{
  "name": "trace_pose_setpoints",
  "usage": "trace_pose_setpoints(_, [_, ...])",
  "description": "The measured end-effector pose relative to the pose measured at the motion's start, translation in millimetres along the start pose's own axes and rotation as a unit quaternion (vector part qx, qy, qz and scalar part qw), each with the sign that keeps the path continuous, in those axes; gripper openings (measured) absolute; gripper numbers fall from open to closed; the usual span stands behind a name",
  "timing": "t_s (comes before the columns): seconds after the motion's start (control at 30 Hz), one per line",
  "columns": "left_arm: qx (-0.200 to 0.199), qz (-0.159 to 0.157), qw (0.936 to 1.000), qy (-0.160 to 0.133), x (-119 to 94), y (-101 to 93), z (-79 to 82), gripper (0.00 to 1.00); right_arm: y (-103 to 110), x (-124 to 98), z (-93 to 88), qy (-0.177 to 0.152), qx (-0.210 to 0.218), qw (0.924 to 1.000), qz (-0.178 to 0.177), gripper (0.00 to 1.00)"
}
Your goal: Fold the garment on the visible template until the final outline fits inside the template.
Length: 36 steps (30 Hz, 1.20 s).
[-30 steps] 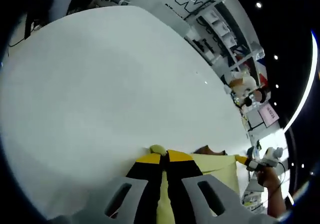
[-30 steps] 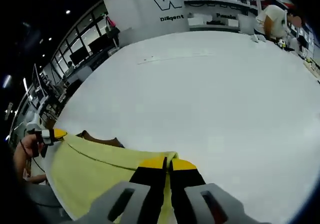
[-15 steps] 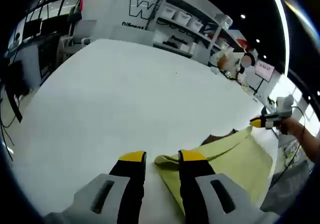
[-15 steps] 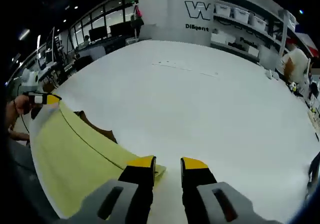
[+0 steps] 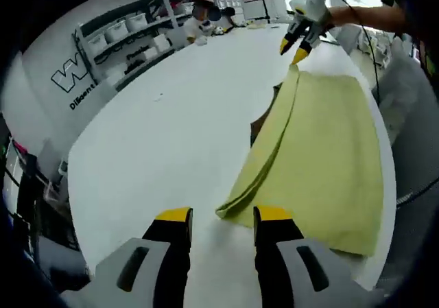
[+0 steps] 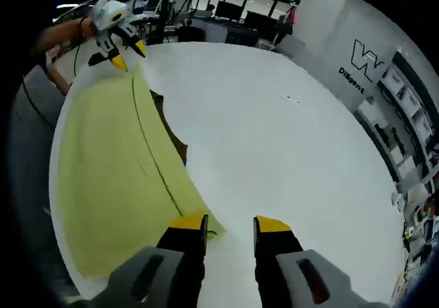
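Observation:
A yellow garment (image 5: 315,143) lies flat and folded on the white table (image 5: 151,143). One corner of it rests just ahead of my left gripper (image 5: 223,215), which is open and holds nothing. In the right gripper view the garment (image 6: 110,164) spreads to the left, and another corner lies beside the left finger of my open right gripper (image 6: 230,222). A brown patch (image 5: 260,125) peeks out from under the garment's folded edge (image 6: 171,135). Each gripper also appears at the far end of the cloth in the other's view, the right gripper (image 5: 293,47) and the left gripper (image 6: 129,54), each held by a hand.
The broad white table (image 6: 288,136) stretches beyond the garment. Shelves with bins (image 5: 130,33) and a lettered wall (image 6: 360,57) stand behind it. The near table edge runs close along the garment's outer side. A person's arm (image 5: 370,16) reaches in.
Both grippers were shut on garment corners a second ago, then opened and let go. Both views have since rolled and drawn back, and the garment lies loose on the table.

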<state>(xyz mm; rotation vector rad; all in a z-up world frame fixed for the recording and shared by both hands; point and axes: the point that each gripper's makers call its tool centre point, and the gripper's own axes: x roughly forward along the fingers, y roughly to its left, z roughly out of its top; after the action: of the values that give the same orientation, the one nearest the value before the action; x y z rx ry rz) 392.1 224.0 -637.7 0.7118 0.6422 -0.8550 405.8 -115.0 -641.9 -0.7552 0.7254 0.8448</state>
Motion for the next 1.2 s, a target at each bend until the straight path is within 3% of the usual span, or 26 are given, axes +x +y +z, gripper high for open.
trace_pose_setpoints(0.1, [0.020, -0.008, 0.9997, 0.007, 5.6, 2.1, -2.1, 0.29, 11.0, 2.8, 0.6, 0.006, -0.028, 0.9990, 0.033, 0.18])
trace_pose_setpoints(0.23, [0.031, -0.020, 0.9993, 0.004, 12.9, 3.1, 0.5, 0.28, 26.0, 6.4, 2.0, 0.020, -0.112, 0.9901, 0.082, 0.18])
trace_pose_setpoints(0.37, [0.055, -0.040, 0.9977, 0.003, 19.2, -1.3, 3.5, 0.26, 24.3, 8.3, -5.4, 0.055, -0.183, 0.9778, 0.085, 0.15])
trace_pose_setpoints(0.5, [0.050, -0.044, 0.9978, -0.004, 25.2, -0.8, 7.8, 0.20, 22.6, 13.0, -11.1, 0.067, -0.182, 0.9771, 0.088, 0.11])
trace_pose_setpoints(0.6, [0.046, -0.052, 0.9976, -0.003, 28.4, -2.8, 6.1, 0.10, 19.4, 13.5, -12.0, 0.066, -0.157, 0.9820, 0.080, 0.00])
trace_pose_setpoints(0.77, [-0.001, -0.051, 0.9987, -0.007, 30.8, 0.3, 5.1, 0.03, 14.6, 14.9, -8.6, 0.022, -0.072, 0.9953, 0.061, 0.00])
trace_pose_setpoints(0.8, [-0.005, -0.052, 0.9986, -0.009, 30.5, 0.6, 5.6, 0.03, 15.3, 15.4, -10.5, 0.018, -0.043, 0.9969, 0.064, 0.00])
trace_pose_setpoints(0.83, [-0.017, -0.053, 0.9984, -0.012, 30.3, 1.0, 6.1, 0.03, 14.4, 16.2, -10.4, 0.005, 0.012, 0.9979, 0.064, 0.00])
trace_pose_setpoints(0.9, [-0.063, -0.047, 0.9968, -0.017, 30.5, 4.8, 6.8, 0.03, 7.8, 17.1, -9.9, -0.011, 0.063, 0.9966, 0.052, 0.00])
trace_pose_setpoints(0.93, [-0.101, -0.043, 0.9938, -0.022, 30.5, 7.7, 8.1, 0.03, 3.7, 17.7, -9.1, -0.022, 0.102, 0.9935, 0.046, 0.00])
trace_pose_setpoints(1.0, [-0.140, -0.042, 0.9889, -0.028, 30.5, 9.7, 8.8, 0.03, -0.3, 18.7, -8.8, -0.031, 0.140, 0.9889, 0.039, 0.00])
trace_pose_setpoints(1.07, [-0.141, -0.041, 0.9887, -0.028, 31.1, 11.8, 7.7, 0.03, -2.8, 20.9, -9.7, -0.035, 0.183, 0.9819, 0.038, 0.00])
trace_pose_setpoints(1.2, [-0.152, -0.035, 0.9874, -0.023, 34.9, 8.4, 4.3, 0.03, -7.6, 23.8, -8.4, -0.045, 0.212, 0.9758, 0.031, 0.00])
